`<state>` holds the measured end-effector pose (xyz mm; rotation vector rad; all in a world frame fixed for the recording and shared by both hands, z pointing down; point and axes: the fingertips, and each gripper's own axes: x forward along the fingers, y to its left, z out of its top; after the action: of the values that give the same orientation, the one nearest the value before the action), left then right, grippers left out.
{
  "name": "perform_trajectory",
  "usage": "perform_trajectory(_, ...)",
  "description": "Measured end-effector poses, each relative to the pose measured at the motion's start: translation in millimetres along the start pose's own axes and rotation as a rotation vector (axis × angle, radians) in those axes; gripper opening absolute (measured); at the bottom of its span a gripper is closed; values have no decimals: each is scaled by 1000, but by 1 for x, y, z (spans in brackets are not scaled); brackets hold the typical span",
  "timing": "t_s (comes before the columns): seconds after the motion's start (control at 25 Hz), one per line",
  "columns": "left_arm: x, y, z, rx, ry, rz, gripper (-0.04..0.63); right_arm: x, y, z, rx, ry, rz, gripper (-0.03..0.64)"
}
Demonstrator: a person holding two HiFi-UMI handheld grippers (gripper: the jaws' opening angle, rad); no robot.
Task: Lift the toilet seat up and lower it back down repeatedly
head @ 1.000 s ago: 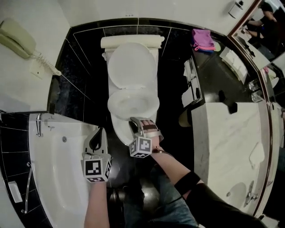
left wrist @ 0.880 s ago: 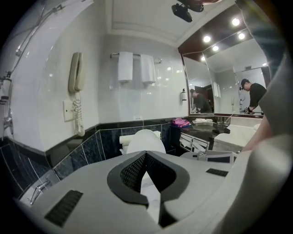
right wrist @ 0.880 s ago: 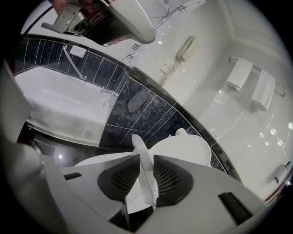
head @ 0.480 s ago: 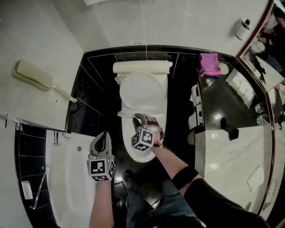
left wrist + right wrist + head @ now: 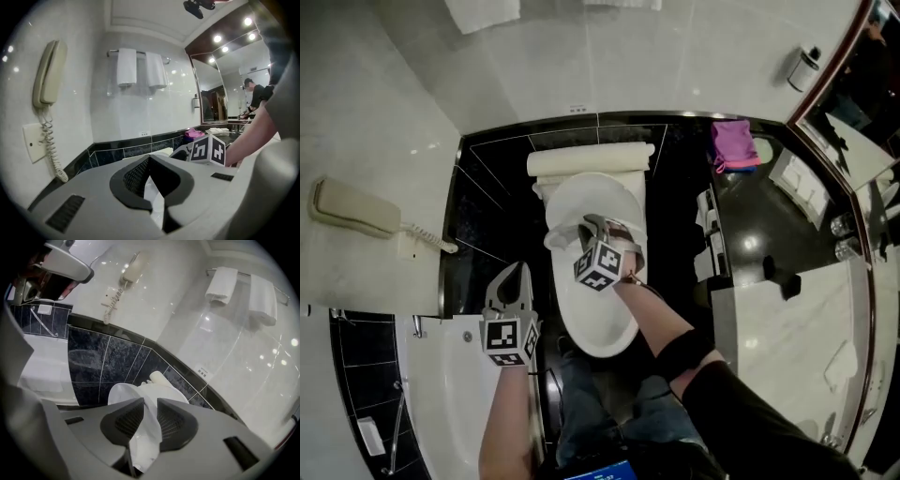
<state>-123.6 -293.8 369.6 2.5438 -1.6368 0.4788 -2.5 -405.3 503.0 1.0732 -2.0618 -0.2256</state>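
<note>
Right now, from the left: wall phone (image 5: 352,211) and bathtub (image 5: 431,394) sit well off to the side and play no part. The left claw (image 5: 516,274) hovers over the tub edge beside the toilet. Its jaws show a narrow gap with nothing between them, so it is idle.

The bowl (image 5: 598,323) is exposed, because the toilet seat (image 5: 150,427) is raised off it and tilted back toward the tank (image 5: 591,159). The right claw (image 5: 586,226) holds the front of the seat. Its pads are pinched on the thin white rim, with the jaws narrow and gripping.

My read is a mid-to-high point in one lift-and-lower cycle. The direction can't be told from a single moment. The next move should follow an arc about the rear hinge, either tipping the seat the rest of the way up or easing it down onto the bowl. The pinch needs to stay firm so the rim doesn't slip and slam.

For room, the tank and dark tiled wall stop travel at the back. The tub rim is just beside the toilet on the left. The counter (image 5: 787,328) edge is near on the right. The space above the bowl is open and the arm has a free path.
</note>
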Motion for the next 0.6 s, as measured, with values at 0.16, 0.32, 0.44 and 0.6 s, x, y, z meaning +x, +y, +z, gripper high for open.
perform_trajectory(0.16, 35, 12, 11, 17, -1, -75, 2, 23, -23, 2, 27, 36, -16, 106)
perform_trajectory(0.32, 64, 24, 21, 22, -5, -131, 0, 42, -41, 6, 40, 58, -26, 104)
perform_trajectory(0.44, 80, 30, 22, 19, -10, -152, 2, 55, -52, 6, 40, 70, -31, 101)
perform_trajectory(0.6, 94, 30, 19, 20, -4, -184, 2, 69, -65, 4, 52, 84, -41, 98)
